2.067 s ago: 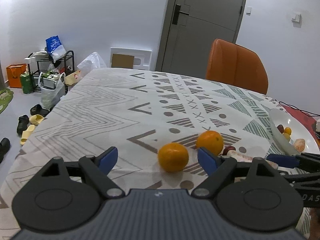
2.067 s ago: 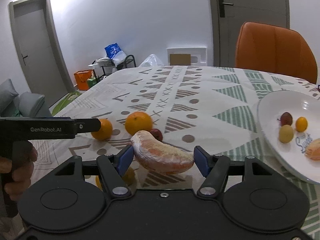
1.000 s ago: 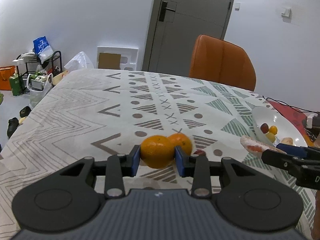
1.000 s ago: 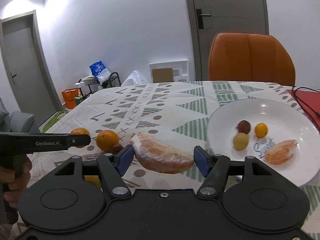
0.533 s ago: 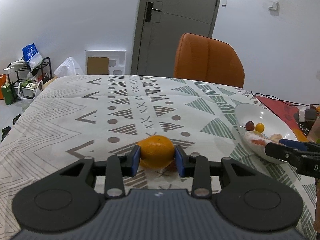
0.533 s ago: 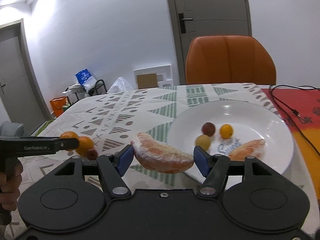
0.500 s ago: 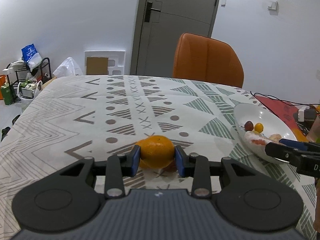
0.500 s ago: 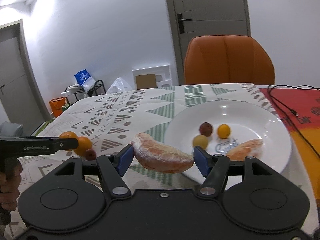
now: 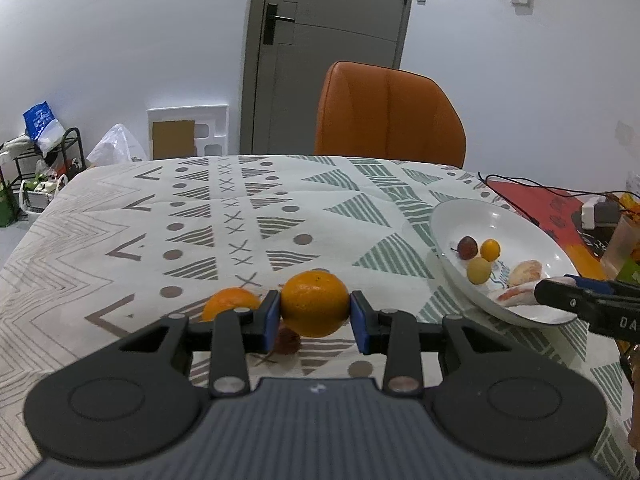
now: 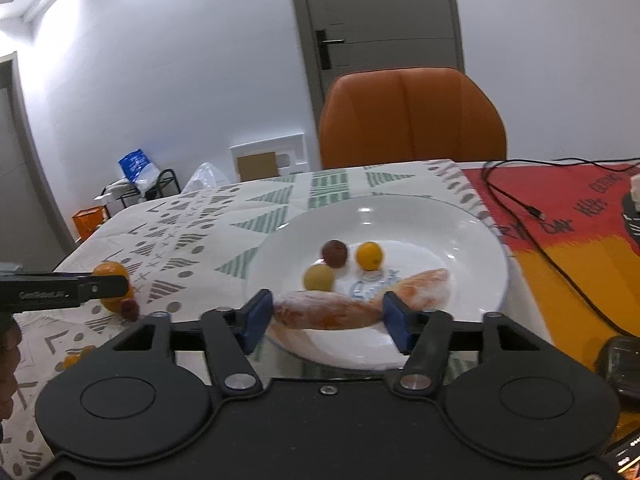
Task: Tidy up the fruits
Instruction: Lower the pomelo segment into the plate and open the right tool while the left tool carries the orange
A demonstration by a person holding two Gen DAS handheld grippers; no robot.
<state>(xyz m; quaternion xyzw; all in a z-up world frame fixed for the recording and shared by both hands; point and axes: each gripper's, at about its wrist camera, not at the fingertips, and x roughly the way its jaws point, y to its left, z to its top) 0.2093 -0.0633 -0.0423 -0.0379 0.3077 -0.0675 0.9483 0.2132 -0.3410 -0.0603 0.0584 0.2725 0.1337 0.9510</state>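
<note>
**Left wrist view: round orange clamped, peeled segment at the plate**

Left wrist view: left gripper [image 9: 315, 311] clamped on a round orange fruit [image 9: 314, 304], blue pads pressed to both sides, raised above the patterned tablecloth [image 9: 120, 240]. Second orange fruit [image 9: 231, 303] resting on the cloth just beside the left finger; small dark red fruit [image 9: 286, 340] below the held one.

Right wrist view: right gripper [image 10: 327, 317] closed on a peeled pinkish citrus segment [image 10: 326, 312], held lengthwise between the blue pads over the near rim of the white round plate [image 10: 472, 240]. On the plate: a dark red fruit [image 10: 334, 253], a small yellow-orange fruit [image 10: 369, 255], a pale green-yellow fruit [image 10: 318, 277], another peeled segment [image 10: 420, 286]. Orange chair [image 10: 412, 116] behind the table.
</note>
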